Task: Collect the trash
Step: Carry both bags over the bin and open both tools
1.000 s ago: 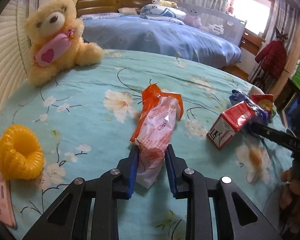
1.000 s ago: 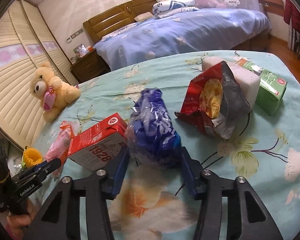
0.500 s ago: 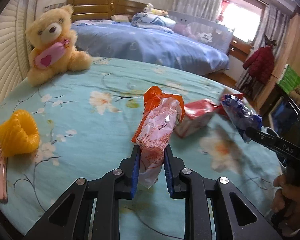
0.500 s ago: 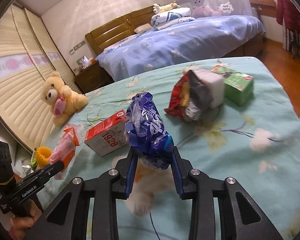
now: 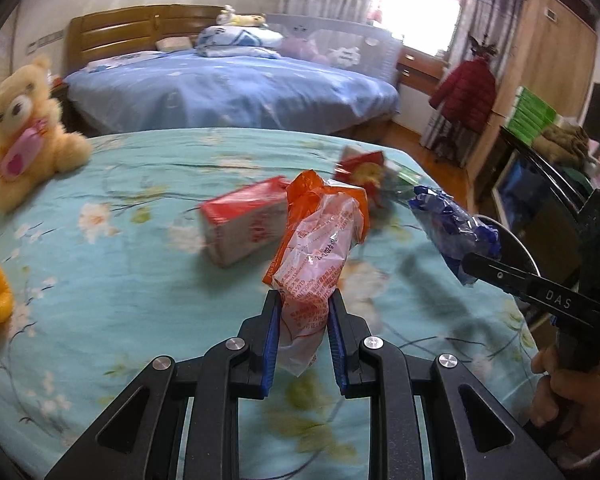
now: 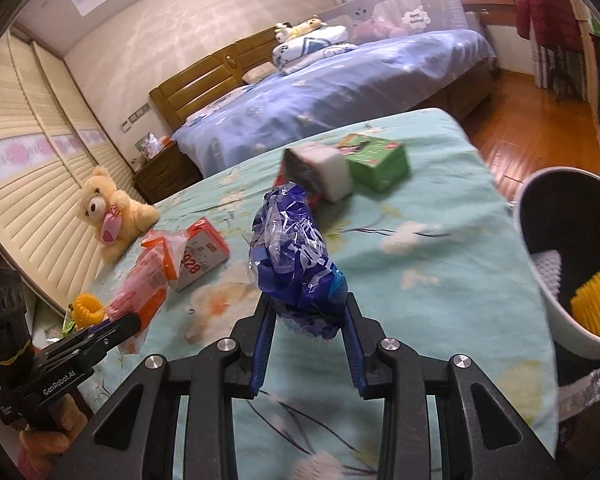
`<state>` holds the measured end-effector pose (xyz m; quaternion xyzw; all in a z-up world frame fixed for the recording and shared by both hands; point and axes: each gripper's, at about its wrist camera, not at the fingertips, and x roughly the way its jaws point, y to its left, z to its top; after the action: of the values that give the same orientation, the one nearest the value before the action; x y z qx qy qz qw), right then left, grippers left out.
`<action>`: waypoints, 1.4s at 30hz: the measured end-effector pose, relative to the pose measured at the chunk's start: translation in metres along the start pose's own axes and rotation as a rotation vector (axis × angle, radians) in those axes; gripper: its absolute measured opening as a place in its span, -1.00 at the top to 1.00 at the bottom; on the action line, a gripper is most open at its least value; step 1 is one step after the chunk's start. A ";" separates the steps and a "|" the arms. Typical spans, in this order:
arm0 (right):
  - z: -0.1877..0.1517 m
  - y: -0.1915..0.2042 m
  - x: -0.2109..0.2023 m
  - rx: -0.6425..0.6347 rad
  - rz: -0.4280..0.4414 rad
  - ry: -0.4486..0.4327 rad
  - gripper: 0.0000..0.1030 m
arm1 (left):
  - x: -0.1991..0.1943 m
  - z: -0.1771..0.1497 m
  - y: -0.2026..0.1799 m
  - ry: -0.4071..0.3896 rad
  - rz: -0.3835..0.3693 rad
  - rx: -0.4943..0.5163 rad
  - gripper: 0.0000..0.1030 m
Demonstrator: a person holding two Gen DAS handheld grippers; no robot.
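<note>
Your left gripper [image 5: 302,312] clamps the orange wrapper [image 5: 320,240]; your right gripper [image 6: 309,320] clamps the blue bag [image 6: 296,256] near the bin [image 6: 540,264].

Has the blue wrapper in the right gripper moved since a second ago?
Yes. The blue wrapper, clamped in the right gripper, has been lifted off the bed and carried right, away from the red carton, toward the trash bin.
</note>
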<state>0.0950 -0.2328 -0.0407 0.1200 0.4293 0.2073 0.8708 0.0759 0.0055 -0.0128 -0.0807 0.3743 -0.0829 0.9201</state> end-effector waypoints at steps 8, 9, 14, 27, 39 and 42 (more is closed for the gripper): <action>-0.004 -0.040 -0.022 0.069 -0.054 -0.023 0.37 | 0.023 0.008 -0.035 0.031 -0.049 0.051 0.59; -0.005 -0.045 -0.026 0.077 -0.060 -0.028 0.37 | 0.027 0.009 -0.041 0.036 -0.059 0.054 0.59; -0.005 -0.066 -0.039 0.107 -0.089 -0.046 0.37 | 0.041 0.015 -0.059 0.048 -0.087 0.081 0.59; -0.001 -0.104 -0.064 0.165 -0.148 -0.081 0.36 | 0.079 0.034 -0.104 0.068 -0.148 0.149 0.59; 0.004 -0.144 -0.083 0.225 -0.222 -0.100 0.36 | 0.113 0.048 -0.155 0.092 -0.197 0.234 0.58; 0.003 -0.153 -0.088 0.241 -0.232 -0.105 0.36 | 0.121 0.051 -0.166 0.099 -0.205 0.252 0.58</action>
<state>0.0891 -0.4095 -0.0367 0.1840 0.4158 0.0459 0.8895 0.1825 -0.1770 -0.0236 0.0019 0.3956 -0.2266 0.8900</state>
